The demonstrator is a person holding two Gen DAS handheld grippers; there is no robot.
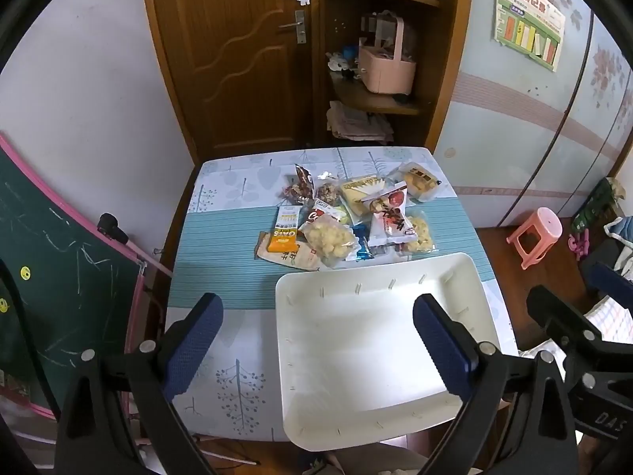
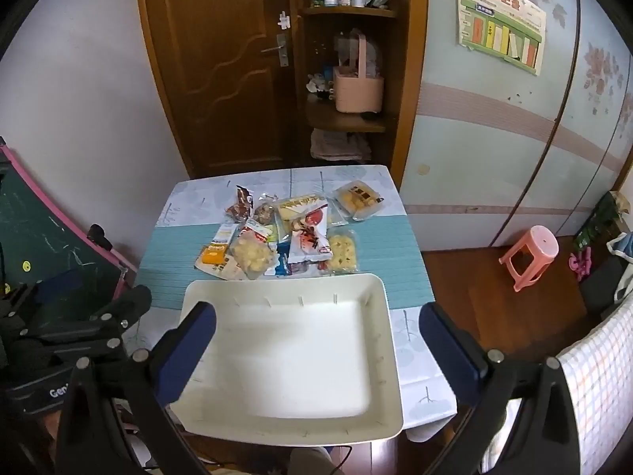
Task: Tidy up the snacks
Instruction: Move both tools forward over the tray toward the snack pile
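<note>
Behind the table stood a brown wooden door (image 1: 233, 59) and, right of it, open shelves (image 1: 379, 99) holding a pink basket (image 1: 385, 65) and folded cloths. Pale wardrobe panels (image 1: 514, 130) with a poster (image 1: 528, 35) taped on filled the right side, above a wooden floor (image 2: 494, 289) where a small pink stool (image 2: 530, 257) stood. To my left leaned a green chalkboard (image 1: 47, 261) with a pink frame.

My table (image 1: 221, 245) wore a cloth printed with grey trees and a teal striped band. On its near end lay a white tray (image 1: 356, 348), bare inside, its near edge hanging past the table's rim. Just beyond the tray's far wall, the snacks (image 1: 348, 217) lay heaped together on the teal band: puffed bites in clear bags, an orange oat bar, a red-and-white packet, cake slices in wrappers.

My left gripper (image 1: 316, 340) hovered over the tray's left part, jaws spread wide around nothing. My right gripper (image 2: 316, 348) hung over the tray likewise, spread wide and holding nothing.
</note>
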